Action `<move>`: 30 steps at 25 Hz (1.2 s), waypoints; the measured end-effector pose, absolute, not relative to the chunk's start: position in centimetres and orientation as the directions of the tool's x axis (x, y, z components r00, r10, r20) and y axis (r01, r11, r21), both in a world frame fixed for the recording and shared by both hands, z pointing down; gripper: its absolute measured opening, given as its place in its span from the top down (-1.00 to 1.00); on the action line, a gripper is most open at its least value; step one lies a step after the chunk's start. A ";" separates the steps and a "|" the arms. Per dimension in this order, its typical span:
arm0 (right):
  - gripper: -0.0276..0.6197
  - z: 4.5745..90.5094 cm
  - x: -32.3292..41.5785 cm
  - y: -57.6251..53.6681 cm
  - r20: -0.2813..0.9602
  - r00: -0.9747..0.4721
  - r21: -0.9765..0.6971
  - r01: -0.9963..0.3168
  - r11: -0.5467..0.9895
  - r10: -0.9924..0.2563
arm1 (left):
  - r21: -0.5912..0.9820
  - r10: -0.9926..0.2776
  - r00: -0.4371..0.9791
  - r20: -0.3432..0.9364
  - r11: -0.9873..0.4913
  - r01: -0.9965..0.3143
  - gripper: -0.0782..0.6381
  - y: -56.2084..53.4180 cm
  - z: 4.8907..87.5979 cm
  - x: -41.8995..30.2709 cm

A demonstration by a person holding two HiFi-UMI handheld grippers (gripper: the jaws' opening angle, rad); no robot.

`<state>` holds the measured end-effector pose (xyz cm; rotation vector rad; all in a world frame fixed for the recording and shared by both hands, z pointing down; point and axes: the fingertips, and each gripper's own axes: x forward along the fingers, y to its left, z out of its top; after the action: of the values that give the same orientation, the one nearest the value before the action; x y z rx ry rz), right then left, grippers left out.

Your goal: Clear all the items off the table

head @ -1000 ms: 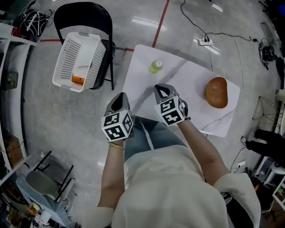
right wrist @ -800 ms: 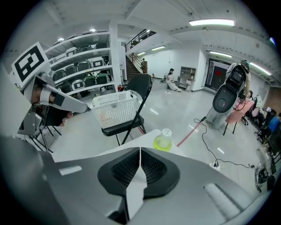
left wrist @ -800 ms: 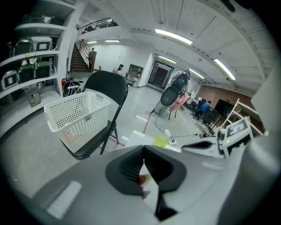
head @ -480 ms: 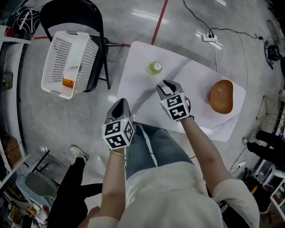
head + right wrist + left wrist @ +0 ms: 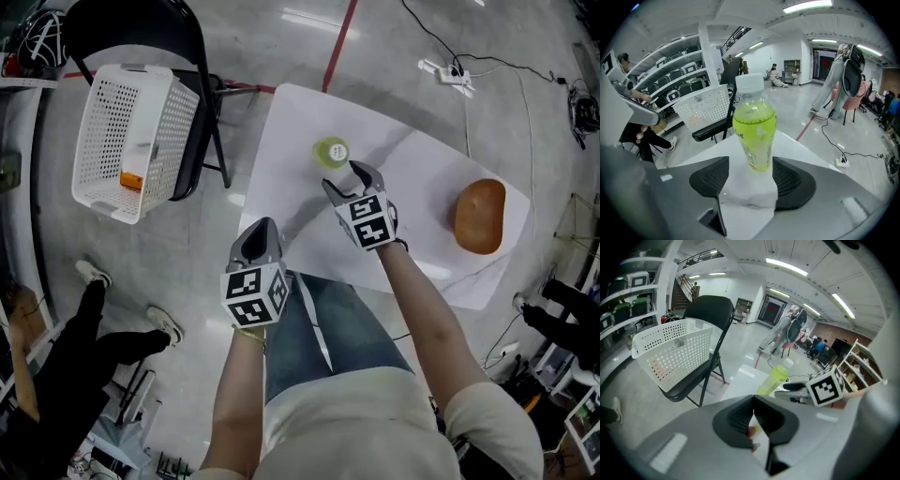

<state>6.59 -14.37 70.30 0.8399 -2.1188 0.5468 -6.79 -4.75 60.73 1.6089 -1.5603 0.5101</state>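
Note:
A yellow-green bottle [image 5: 330, 151] with a white cap stands upright on the white table [image 5: 300, 122]. My right gripper [image 5: 349, 178] is just in front of it. Its jaws have just been opening and now stand open, with the bottle [image 5: 754, 126] at the gap's far end and neither pad touching it. A brown rounded item [image 5: 480, 217] lies at the table's right end. My left gripper [image 5: 261, 236] is shut and empty, hanging off the table's near left edge. In the left gripper view, the left gripper [image 5: 753, 416] points toward the bottle [image 5: 772, 379] and the chair.
A white perforated basket [image 5: 127, 131] with something orange inside sits on a black folding chair [image 5: 192, 94] left of the table. A person in black [image 5: 66, 347] is at lower left. Cables and a power strip [image 5: 454, 73] lie on the floor beyond the table.
My right gripper has moved up to the bottle and its jaws have opened. The left gripper has dropped back toward my body, still shut. A person in black has come into view at lower left.

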 end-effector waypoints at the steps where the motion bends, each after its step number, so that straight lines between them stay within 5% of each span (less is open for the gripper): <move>1: 0.01 70.9 6.5 -14.7 0.790 -0.478 -0.104 -0.721 0.685 -0.384 | 0.272 -0.621 0.154 0.768 0.100 -0.957 0.76 -4.8 61.1 -6.8; 13: -0.16 74.8 4.9 -18.1 0.775 -0.485 -0.096 -0.723 0.684 -0.405 | 0.300 -0.587 0.185 0.788 0.105 -0.948 0.76 -5.9 64.2 -6.3; 30: 0.02 76.4 3.3 -20.2 0.736 -0.468 -0.055 -0.761 0.646 -0.489 | 0.305 -0.567 0.178 0.804 0.136 -0.942 0.76 -5.5 66.2 -7.4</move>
<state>3.33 -20.20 76.42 0.9672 -2.1576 0.4968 -7.42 -5.50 66.21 1.5411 -1.4987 0.5178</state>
